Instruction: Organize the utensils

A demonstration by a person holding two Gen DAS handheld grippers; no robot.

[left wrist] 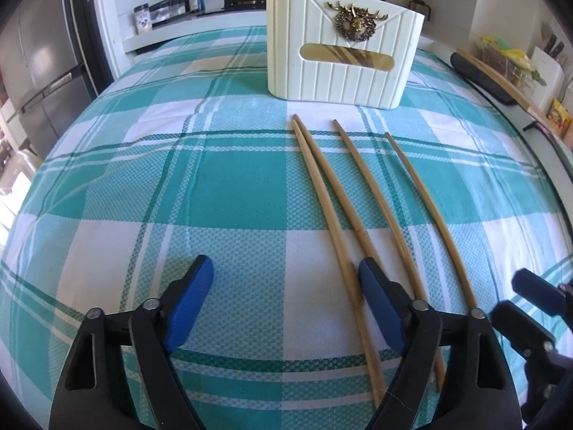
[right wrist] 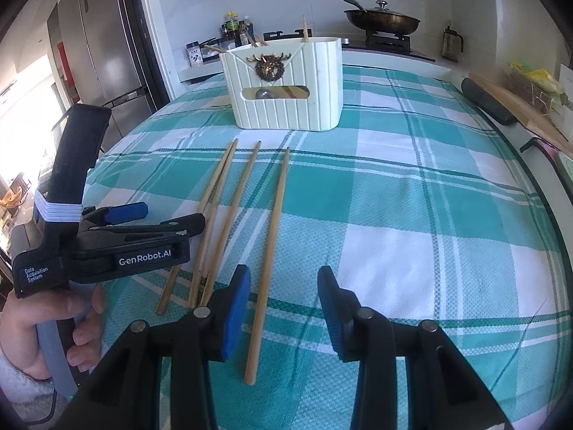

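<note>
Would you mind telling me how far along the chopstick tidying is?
Done: several chopsticks already stand in the white holder. In hand: nothing; the left gripper and right gripper are both open above the cloth. Left: four loose chopsticks on the checked tablecloth.

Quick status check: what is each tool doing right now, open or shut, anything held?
Left tool: open, holding nothing; its right finger sits beside a chopstick.
Right tool: open, empty, over the rightmost chopstick.
</note>
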